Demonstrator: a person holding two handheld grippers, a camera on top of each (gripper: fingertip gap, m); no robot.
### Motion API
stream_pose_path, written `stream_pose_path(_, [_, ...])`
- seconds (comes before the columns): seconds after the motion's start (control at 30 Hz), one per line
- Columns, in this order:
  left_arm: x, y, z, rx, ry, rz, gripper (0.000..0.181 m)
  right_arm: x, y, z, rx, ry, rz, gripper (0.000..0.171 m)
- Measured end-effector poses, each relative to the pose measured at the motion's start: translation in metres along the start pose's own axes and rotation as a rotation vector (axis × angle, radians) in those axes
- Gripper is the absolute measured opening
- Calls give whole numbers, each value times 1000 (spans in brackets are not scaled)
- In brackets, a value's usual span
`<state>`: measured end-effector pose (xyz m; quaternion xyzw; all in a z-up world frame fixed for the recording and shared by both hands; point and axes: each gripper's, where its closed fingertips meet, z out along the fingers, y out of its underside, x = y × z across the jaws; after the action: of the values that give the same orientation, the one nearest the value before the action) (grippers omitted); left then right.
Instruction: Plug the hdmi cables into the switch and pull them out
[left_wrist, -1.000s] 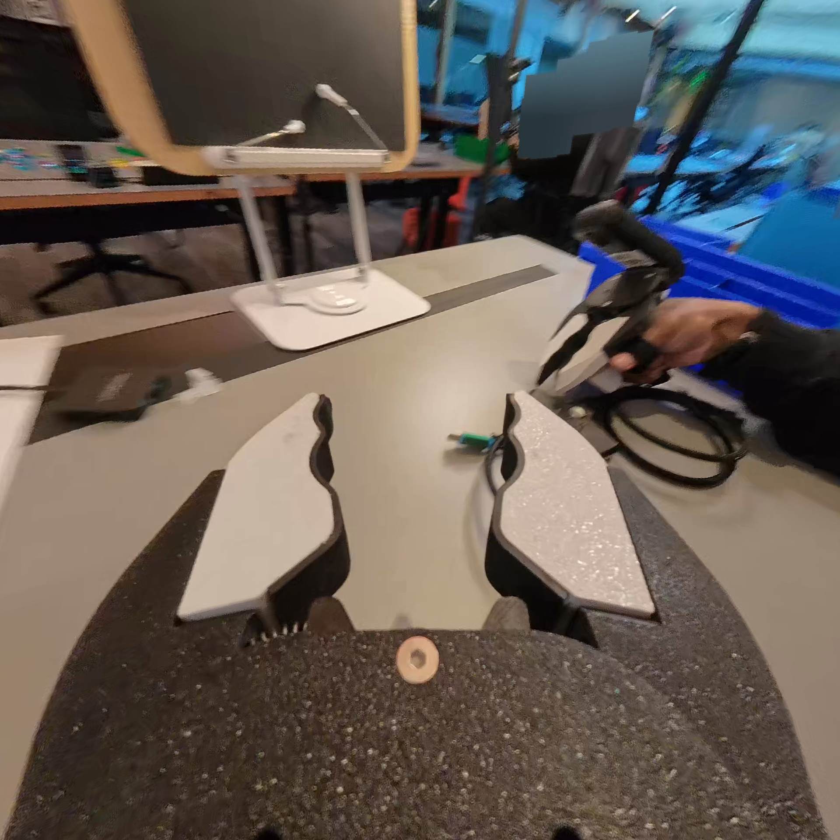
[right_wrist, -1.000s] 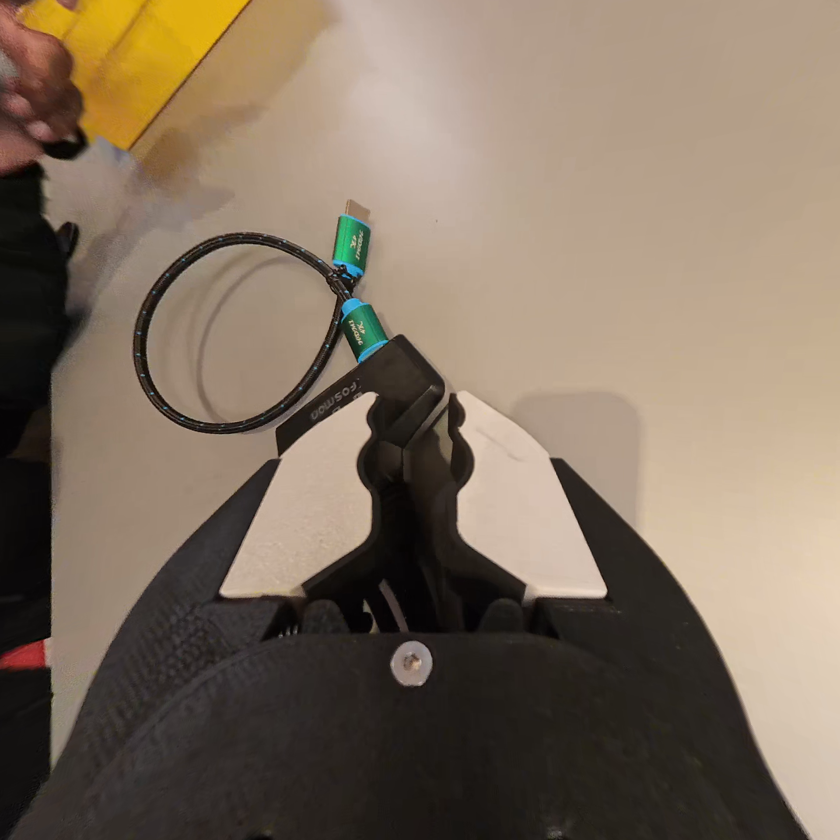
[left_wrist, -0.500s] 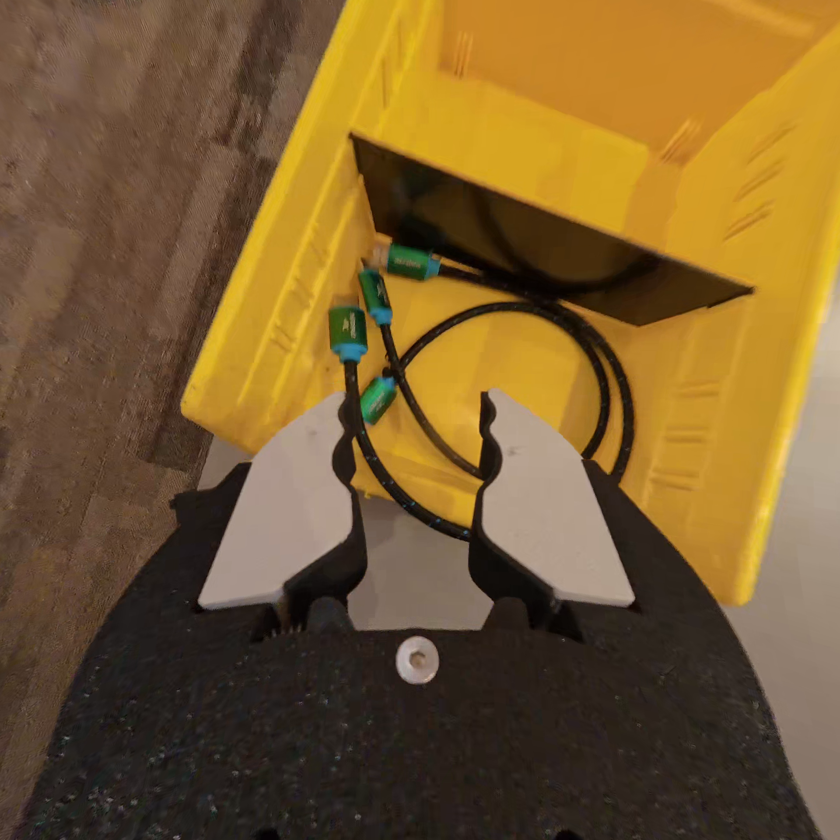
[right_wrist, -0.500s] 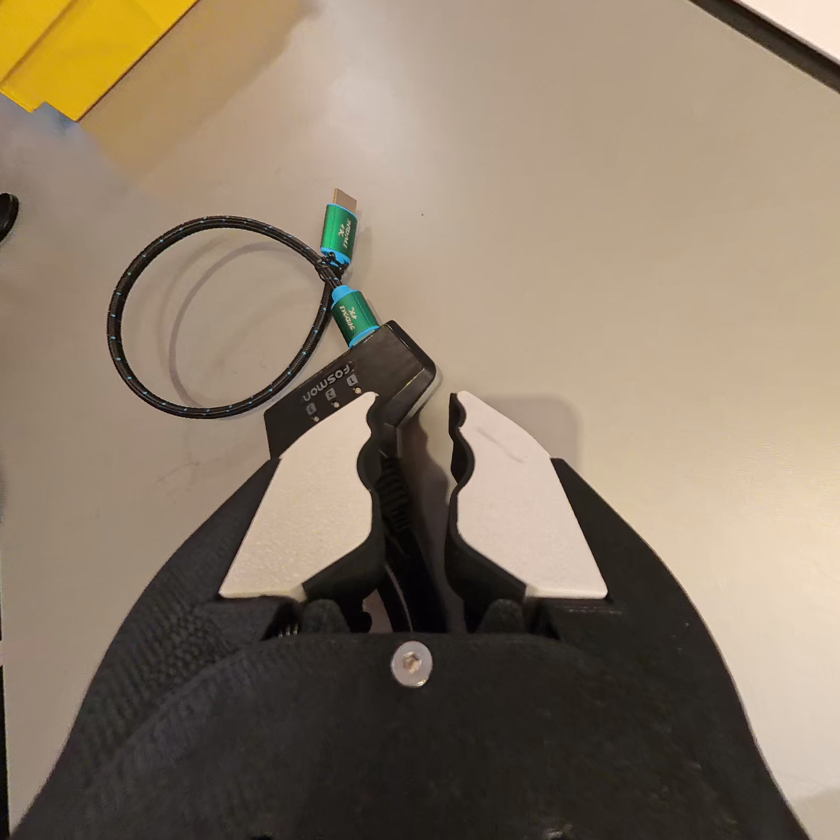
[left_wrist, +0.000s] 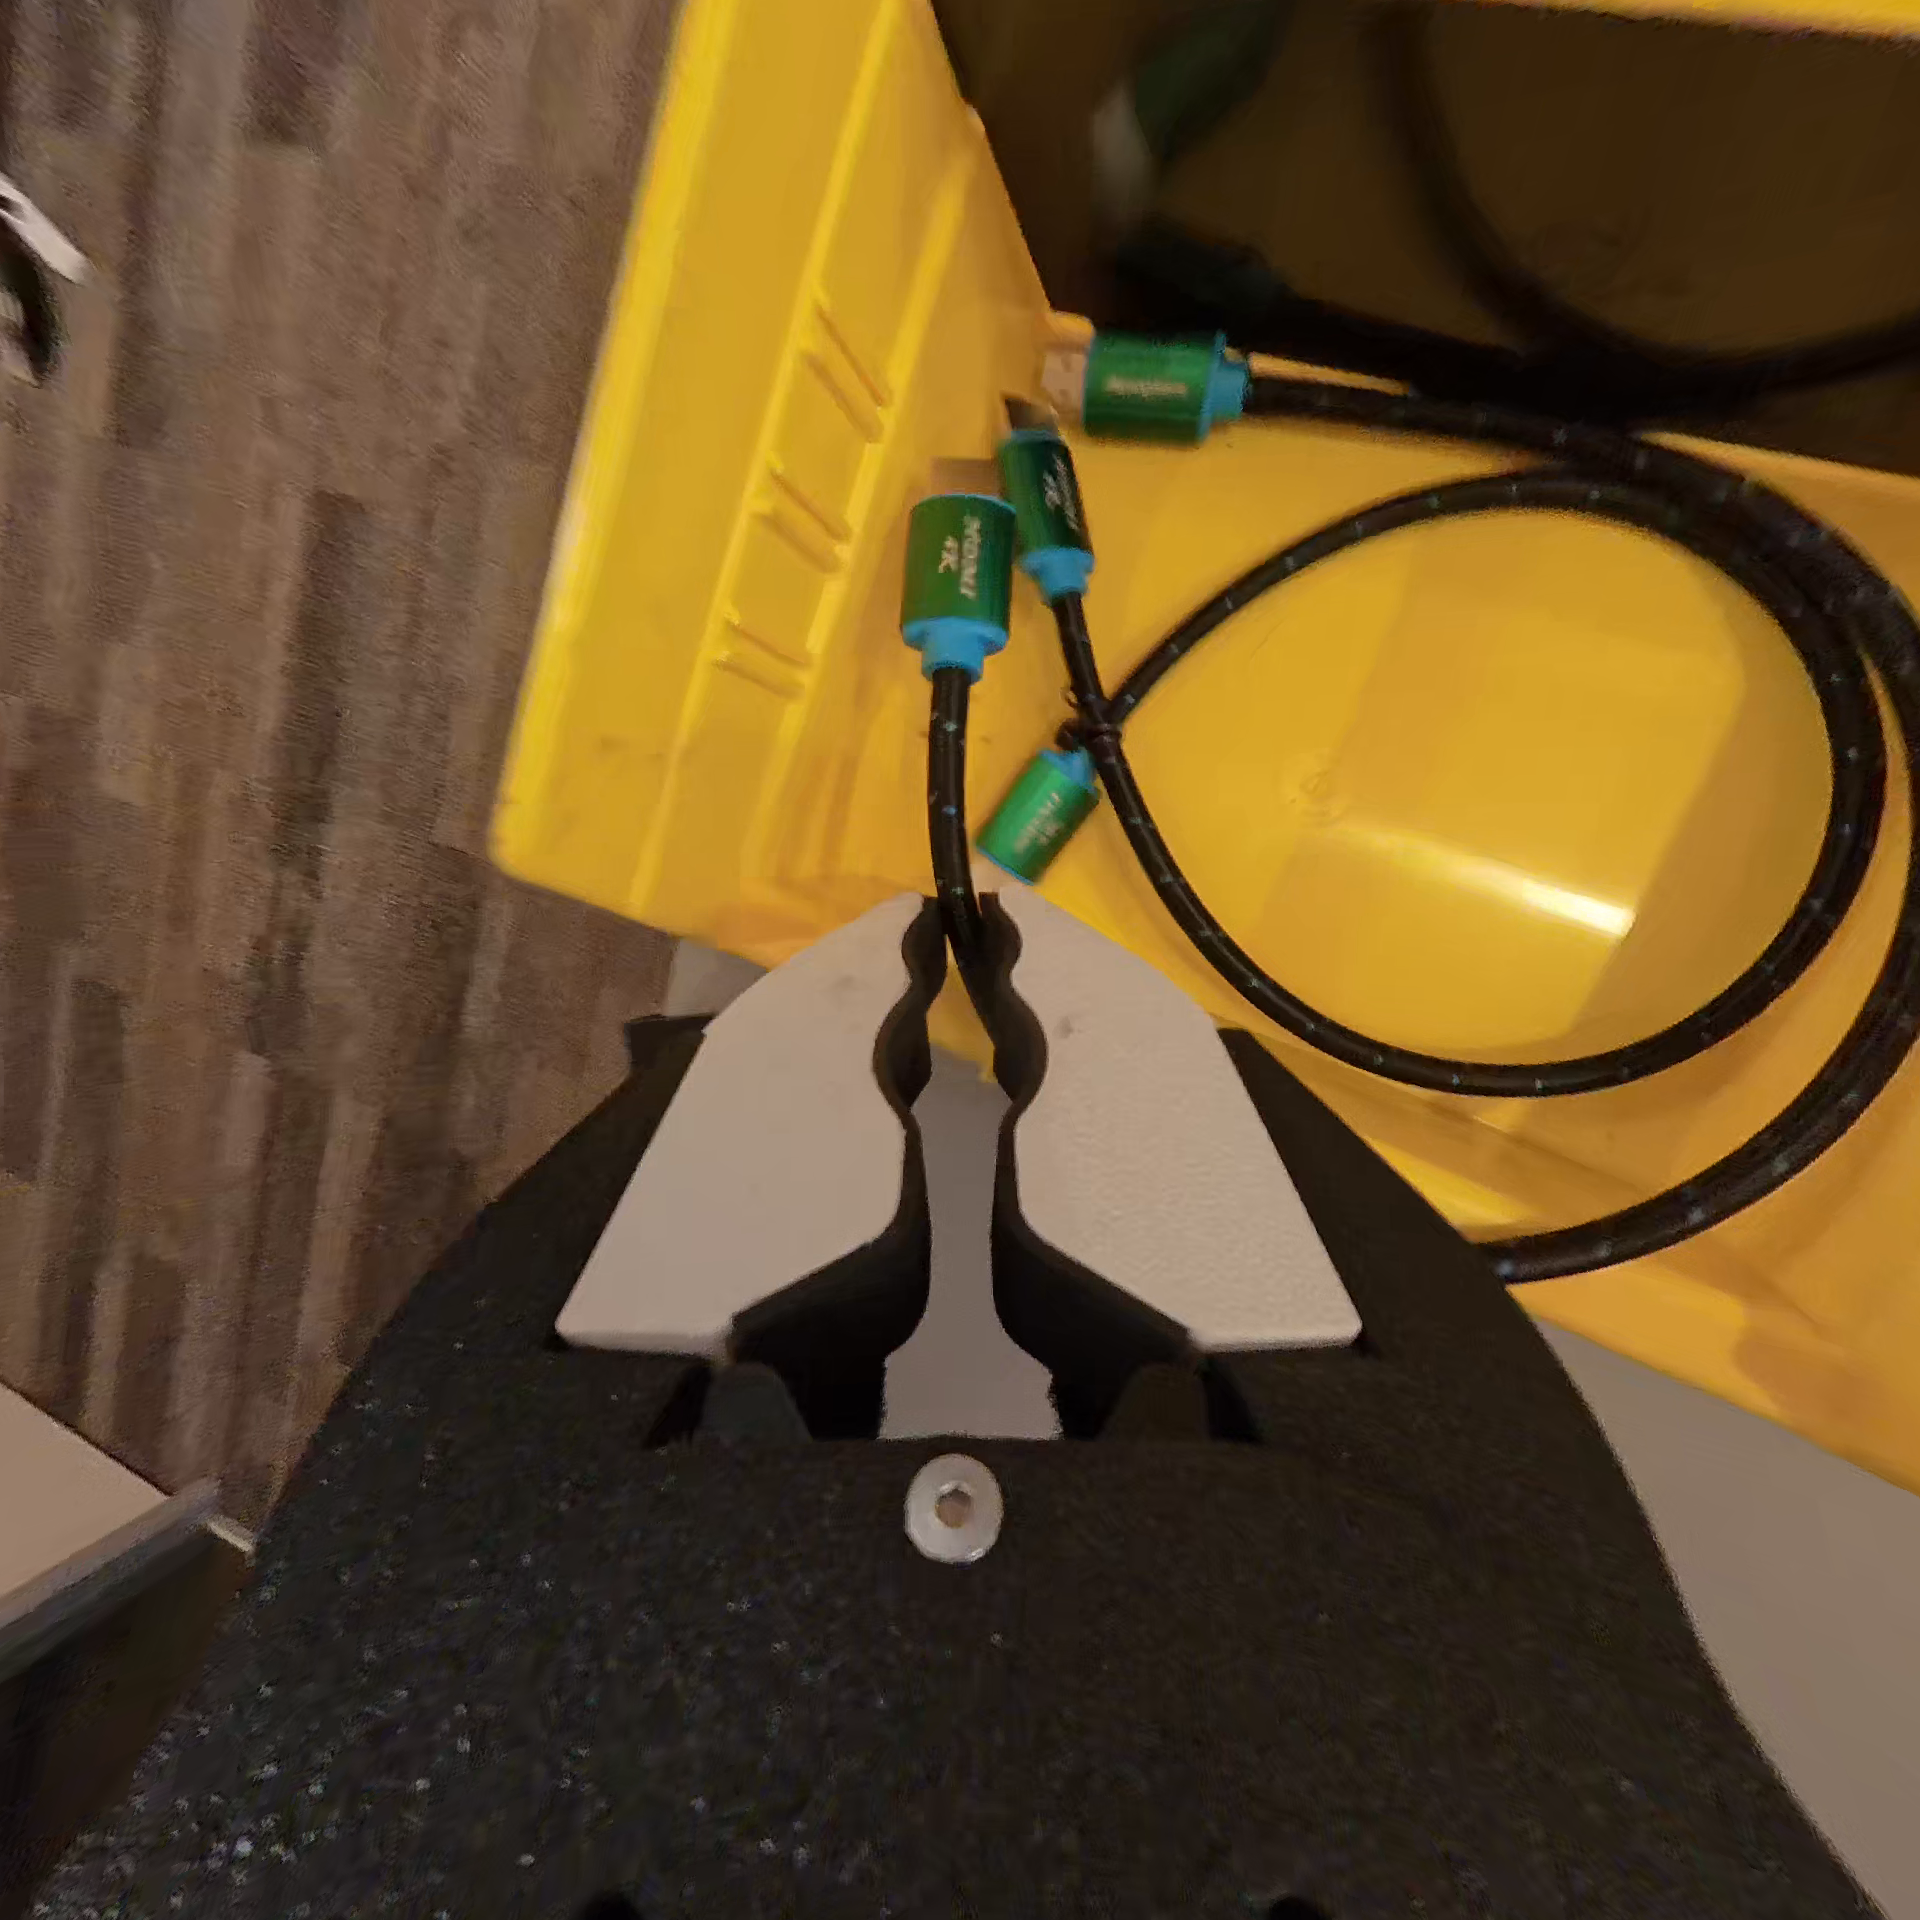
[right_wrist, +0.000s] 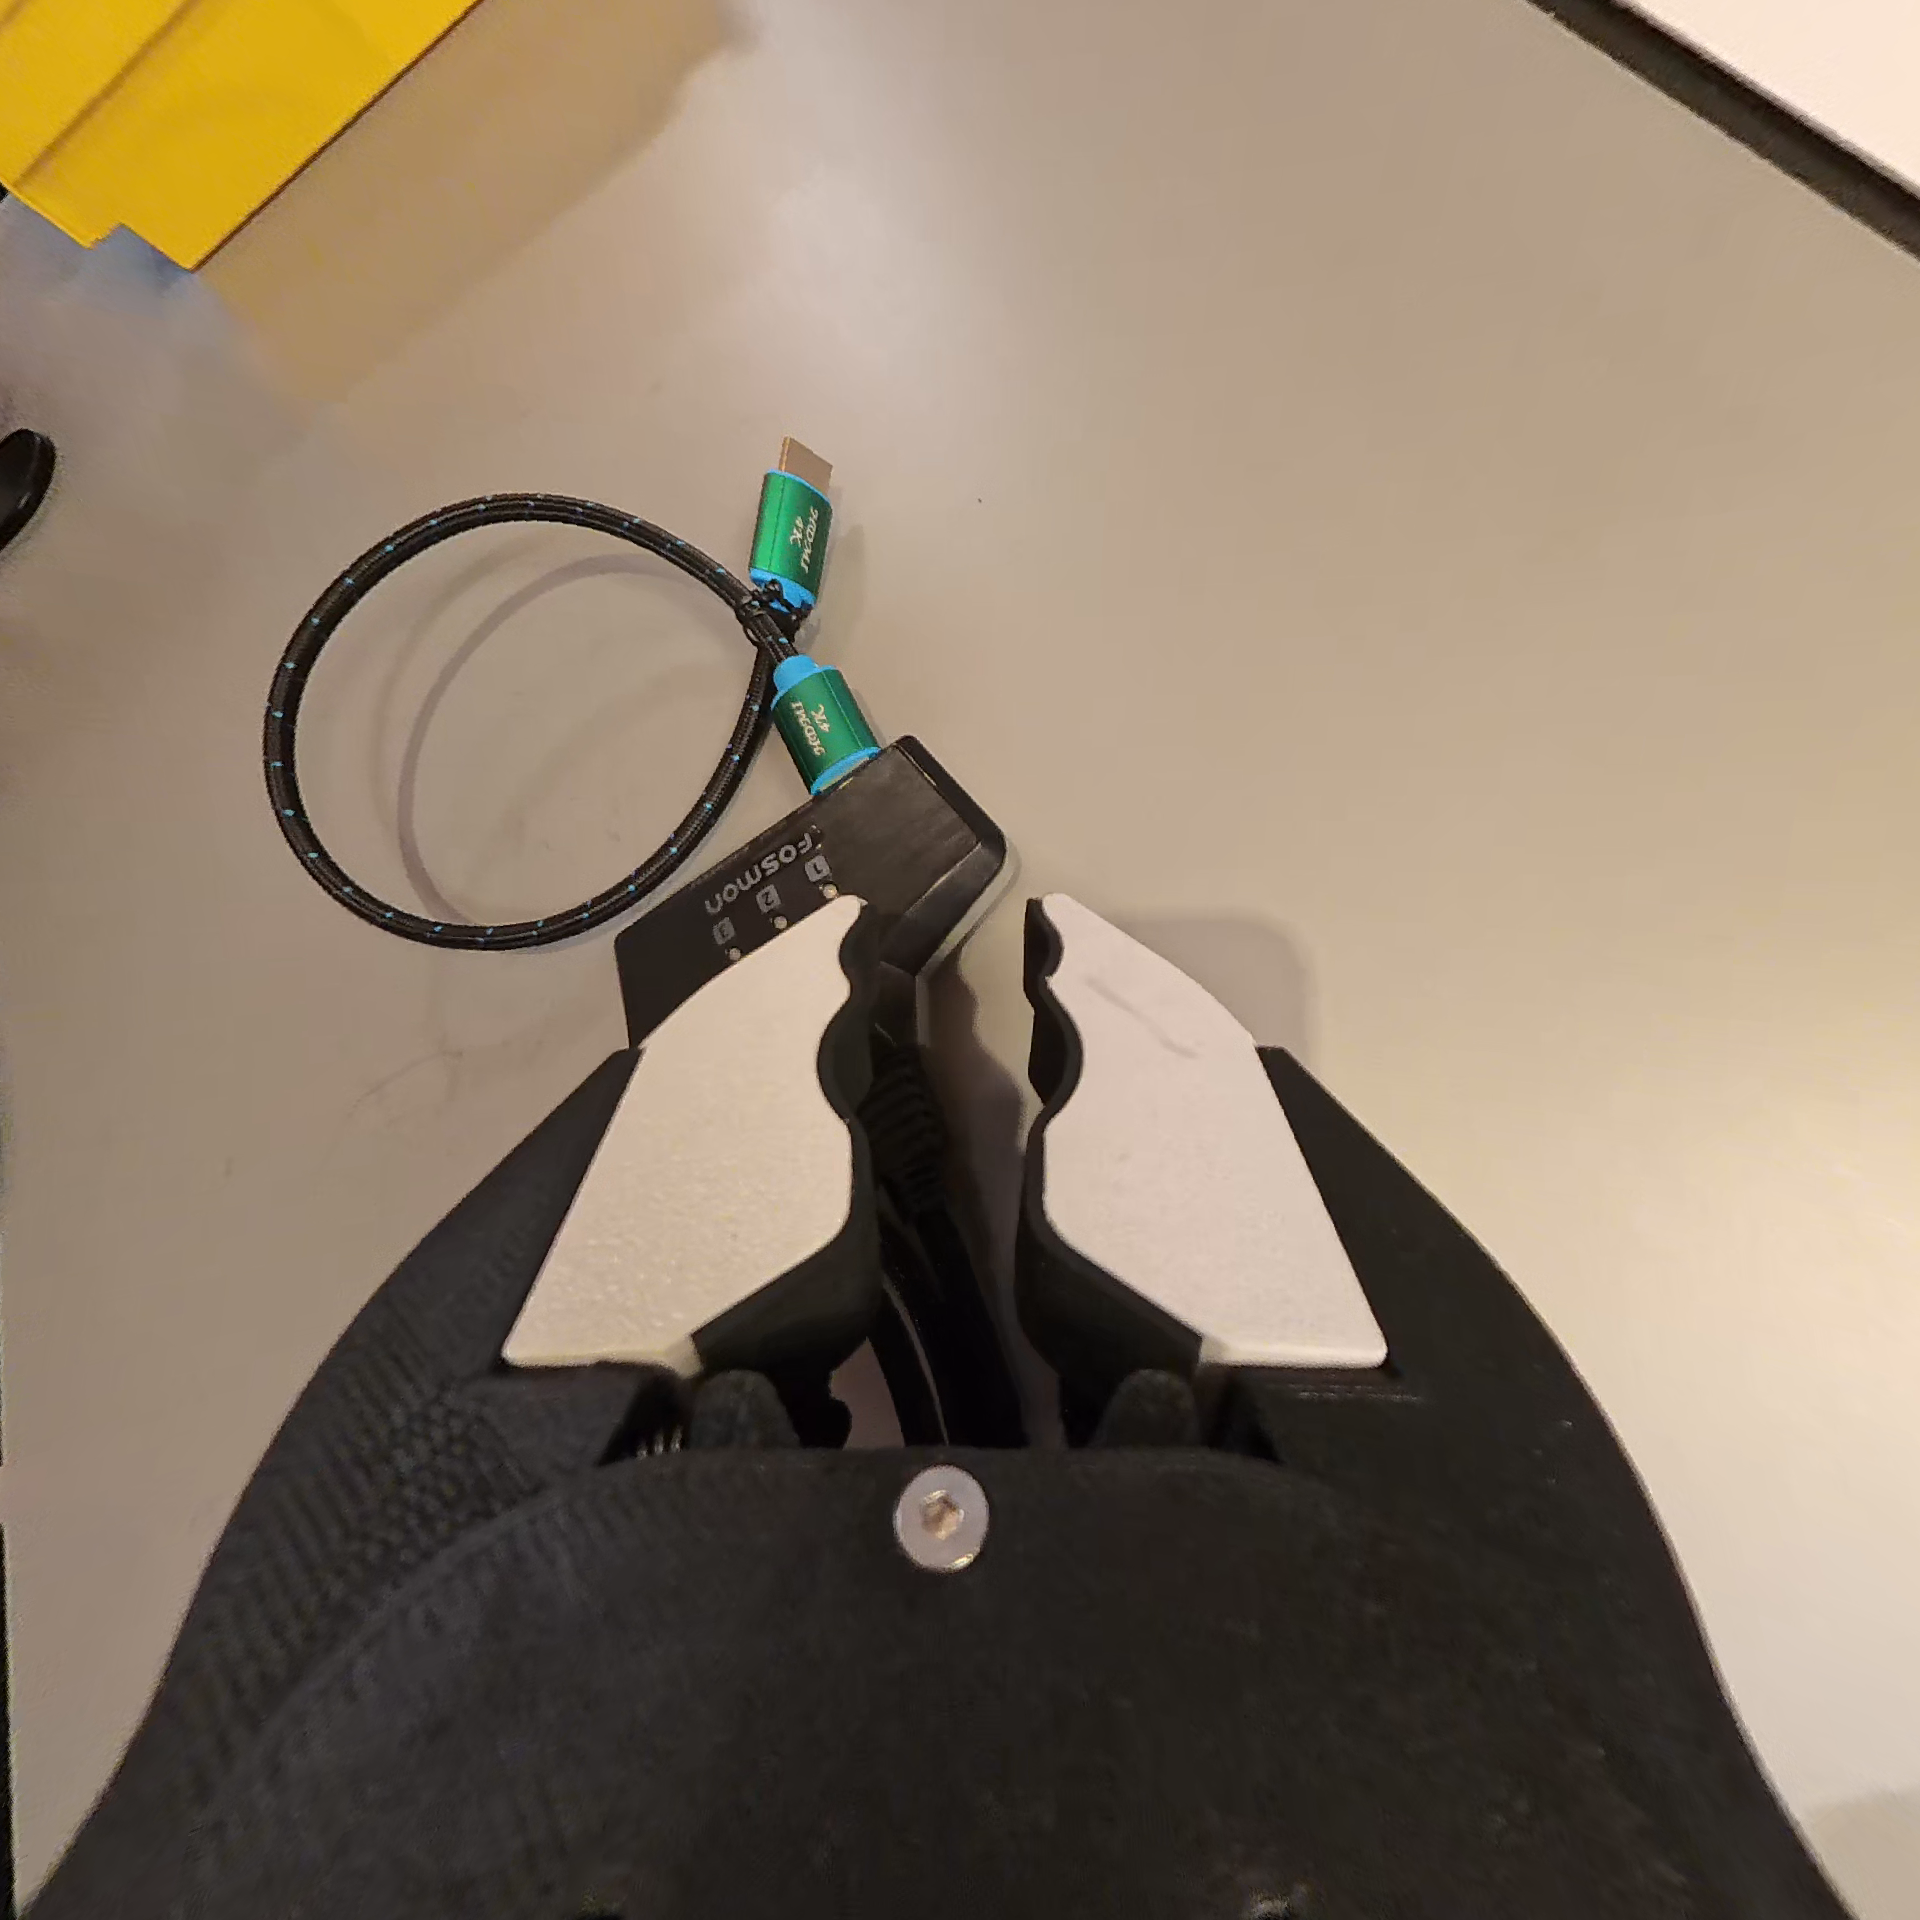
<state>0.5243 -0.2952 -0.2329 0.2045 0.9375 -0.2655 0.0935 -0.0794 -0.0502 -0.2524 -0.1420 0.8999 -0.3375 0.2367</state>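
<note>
1. Left tool (left_wrist: 961, 920): its white fingers are pinched together at the tips on a black braided HDMI cable (left_wrist: 954, 790), just below that cable's green metal plug with a blue collar (left_wrist: 956, 582).
2. The gripped cable runs back in a loop over the floor of a yellow plastic bin (left_wrist: 727, 540). A second braided cable with matching green plugs (left_wrist: 1049, 509) lies coiled in the same bin, and a third green plug (left_wrist: 1153, 387) rests nearer the bin's dark far end.
3. Brown patterned carpet (left_wrist: 260, 623) shows to the left of the bin.
4. Right tool (right_wrist: 945, 914): fingers are parted narrowly and grip nothing.
5. A black rectangular HDMI switch box (right_wrist: 904, 842) lies on the pale grey bench (right_wrist: 1351, 520), partly beneath the left finger.
6. A short braided cable loop (right_wrist: 301, 727) has one green plug (right_wrist: 826, 732) seated in the switch; its other plug (right_wrist: 795, 535) lies free on the bench.
</note>
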Motion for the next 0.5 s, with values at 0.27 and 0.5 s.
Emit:
stream_pose_path(0.27, [-45, -80, -148, 440, -403, 77, 6, 0, -3, -6, 19, -2, -2, 27])
stream_pose_path(0.5, [-17, -143, -326, 878, -588, 239, 6, 0, -5, -9, 27, 0, -16, 27])
